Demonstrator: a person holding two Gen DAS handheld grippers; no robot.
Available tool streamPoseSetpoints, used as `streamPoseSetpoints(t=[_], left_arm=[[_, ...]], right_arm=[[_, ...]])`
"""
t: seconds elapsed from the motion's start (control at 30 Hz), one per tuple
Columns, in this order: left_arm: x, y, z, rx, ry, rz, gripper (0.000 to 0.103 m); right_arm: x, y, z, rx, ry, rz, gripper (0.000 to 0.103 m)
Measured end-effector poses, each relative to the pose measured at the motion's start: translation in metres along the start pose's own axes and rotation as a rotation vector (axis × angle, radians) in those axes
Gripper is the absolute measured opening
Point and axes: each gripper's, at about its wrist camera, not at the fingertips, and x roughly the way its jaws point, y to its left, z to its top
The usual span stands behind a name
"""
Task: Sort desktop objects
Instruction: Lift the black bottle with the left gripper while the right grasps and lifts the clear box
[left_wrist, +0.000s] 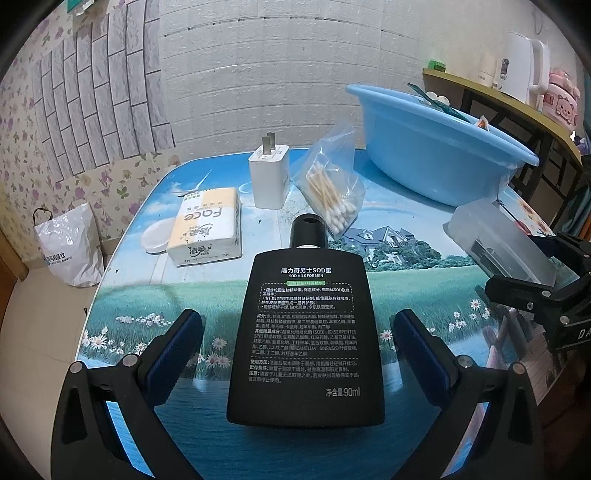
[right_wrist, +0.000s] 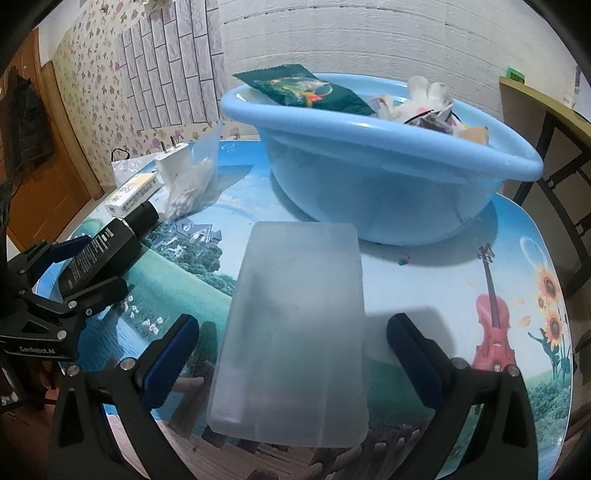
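Looking through the left wrist view, the left hand-held gripper (left_wrist: 295, 354) is spread wide around the black lotion bottle (left_wrist: 306, 332) lying on the bench (left_wrist: 207, 280), pads not touching it, with the tissue pack (left_wrist: 207, 232), charger (left_wrist: 269, 175) and cotton swab bag (left_wrist: 332, 192) unsorted beyond. Over on the right wrist view, the right hand-held gripper (right_wrist: 291, 362) gapes either side of a frosted plastic box (right_wrist: 295, 332), also not gripped, just in front of the blue basin (right_wrist: 388, 166). That basin already holds a few packets, so I'd say it's roughly partway done.
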Motion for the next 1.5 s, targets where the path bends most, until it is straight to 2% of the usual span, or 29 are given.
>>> streamPoseSetpoints(t=[0.13, 0.23, 0.37, 0.57, 0.73, 0.77, 0.83, 0.9, 0.97, 1.03, 1.27, 1.37, 1.5], left_arm=[[0.0, 0.0, -0.001, 0.003, 0.002, -0.003, 0.103], [0.001, 0.001, 0.0, 0.002, 0.004, -0.002, 0.103], [0.002, 0.001, 0.0, -0.003, 0.005, 0.002, 0.103], [0.001, 0.0, 0.001, 0.001, 0.003, 0.002, 0.103], [-0.001, 0.002, -0.001, -0.008, -0.022, -0.007, 0.102], [-0.001, 0.003, -0.001, -0.015, -0.027, -0.008, 0.1], [-0.004, 0.008, -0.002, -0.036, -0.044, -0.001, 0.087], [-0.005, 0.01, -0.001, -0.044, -0.051, -0.012, 0.081], [-0.005, 0.008, -0.001, -0.03, -0.055, -0.013, 0.074], [-0.007, 0.003, -0.001, -0.006, -0.062, -0.018, 0.062], [-0.007, 0.007, 0.0, -0.026, -0.061, -0.026, 0.062], [-0.011, 0.009, 0.002, -0.038, -0.068, -0.026, 0.062], [-0.02, 0.008, 0.007, -0.049, -0.091, -0.028, 0.062]], right_arm=[[-0.001, 0.0, -0.001, 0.005, -0.006, 0.003, 0.103], [-0.002, 0.002, -0.002, -0.008, -0.009, -0.035, 0.095], [-0.005, 0.004, -0.004, -0.042, -0.035, -0.018, 0.082], [-0.008, -0.002, -0.004, -0.005, -0.054, -0.004, 0.077], [-0.01, -0.005, -0.006, 0.021, -0.077, 0.006, 0.067], [-0.011, -0.005, -0.006, 0.02, -0.079, 0.007, 0.066], [-0.012, -0.004, -0.006, 0.014, -0.083, 0.013, 0.063], [-0.012, -0.003, -0.006, 0.012, -0.082, 0.009, 0.063], [-0.012, -0.003, -0.006, 0.013, -0.083, 0.008, 0.063], [-0.013, -0.004, -0.006, 0.015, -0.083, 0.007, 0.062], [-0.013, -0.005, -0.006, 0.025, -0.082, 0.004, 0.061], [-0.018, 0.0, -0.006, -0.008, -0.092, -0.022, 0.061], [-0.032, 0.004, -0.001, -0.021, -0.123, 0.002, 0.061]])
